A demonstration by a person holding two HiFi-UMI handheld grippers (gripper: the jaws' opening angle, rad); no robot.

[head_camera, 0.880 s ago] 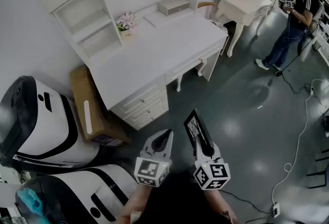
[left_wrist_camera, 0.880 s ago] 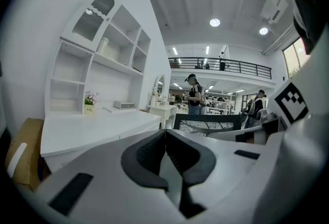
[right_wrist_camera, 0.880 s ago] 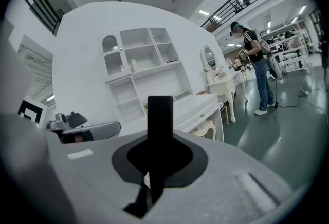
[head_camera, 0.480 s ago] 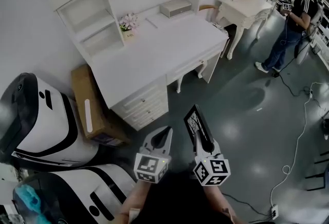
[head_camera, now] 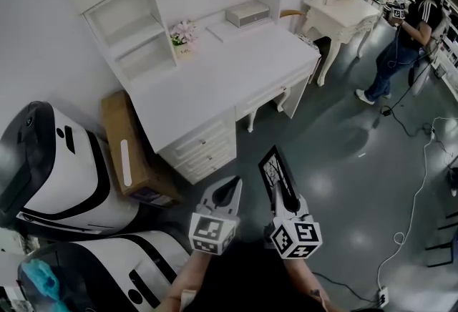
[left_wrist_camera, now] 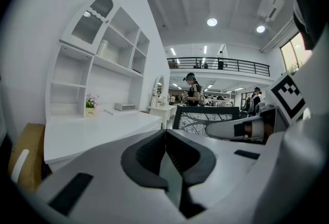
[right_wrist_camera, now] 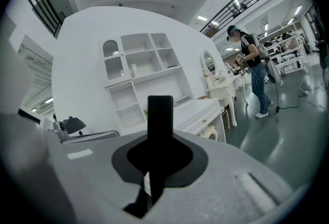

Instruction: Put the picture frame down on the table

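Above the dark floor (head_camera: 343, 153), short of the white desk, the picture frame (head_camera: 276, 173) is held in the air, well apart from the tabletop (head_camera: 215, 78). It is pinched by its lower edge in the right hand-held gripper (head_camera: 278, 196), and it rises beyond the jaws. In the right gripper view the frame is seen edge-on as a dark upright bar (right_wrist_camera: 160, 115), on which the jaws are closed. A black border and a branch-like drawing on a pale ground are shown on its face in the left gripper view (left_wrist_camera: 205, 115). The left hand-held gripper (head_camera: 229, 192) is carried just beside the right one; its jaws are pressed together with nothing between them, as is seen in its own view (left_wrist_camera: 165, 141). On the tabletop, near the back wall, a small pot of flowers (head_camera: 184, 35) and a grey box (head_camera: 247, 13) are seen. A cardboard box (head_camera: 125, 153) is leant against the desk's left end. A person (head_camera: 411, 31) is seen standing at the far right.
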